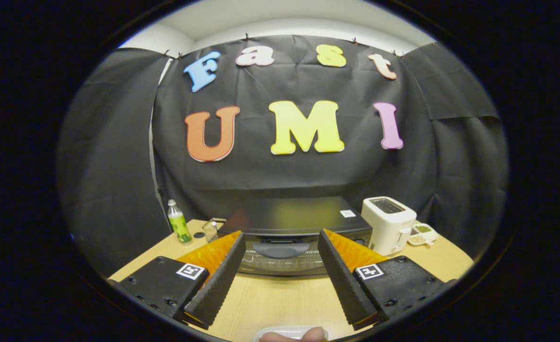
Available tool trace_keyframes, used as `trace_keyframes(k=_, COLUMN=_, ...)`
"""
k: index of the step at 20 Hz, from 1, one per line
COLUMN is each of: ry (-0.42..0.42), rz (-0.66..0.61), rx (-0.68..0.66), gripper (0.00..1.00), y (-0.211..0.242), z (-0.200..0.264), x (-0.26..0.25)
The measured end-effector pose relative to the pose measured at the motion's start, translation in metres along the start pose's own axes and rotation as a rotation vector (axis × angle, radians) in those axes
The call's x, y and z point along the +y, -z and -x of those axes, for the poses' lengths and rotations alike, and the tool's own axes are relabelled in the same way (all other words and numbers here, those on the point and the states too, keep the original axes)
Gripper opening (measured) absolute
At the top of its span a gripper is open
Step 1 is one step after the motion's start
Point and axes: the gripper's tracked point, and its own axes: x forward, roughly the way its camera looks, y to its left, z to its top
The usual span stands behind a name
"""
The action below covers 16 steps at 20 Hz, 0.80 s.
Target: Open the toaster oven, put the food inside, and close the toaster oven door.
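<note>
We see bare table [280,299] between our spread fingers, the gripper [280,240] wide apart and holding nothing, so the way straight ahead to the toaster oven [289,228] lies free. Its shut door with the handle [280,248] blocks the inside. Just right of the oven stands a white toaster [388,223], with a small dish [422,233] beyond it. On the left, a bottle [178,222] and a small clear object [210,230] narrow that side.
</note>
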Motion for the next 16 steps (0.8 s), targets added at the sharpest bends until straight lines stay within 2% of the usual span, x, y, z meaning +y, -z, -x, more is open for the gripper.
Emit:
trace_keyframes(k=4, ry=0.010, rz=-0.002, rx=-0.110, gripper=1.00, y=-0.061, z=0.068, x=0.006)
trace_keyframes(k=8, ry=0.019, rz=-0.018, rx=-0.107, gripper=1.00, y=-0.089, z=0.130, x=0.009)
trace_keyframes(k=11, ry=-0.004, rz=-0.061, rx=-0.139, gripper=1.00, y=-0.097, z=0.167, x=0.015)
trace_keyframes(k=16, ry=-0.047, rz=-0.031, rx=-0.157, gripper=1.00, y=-0.081, z=0.215, x=0.030)
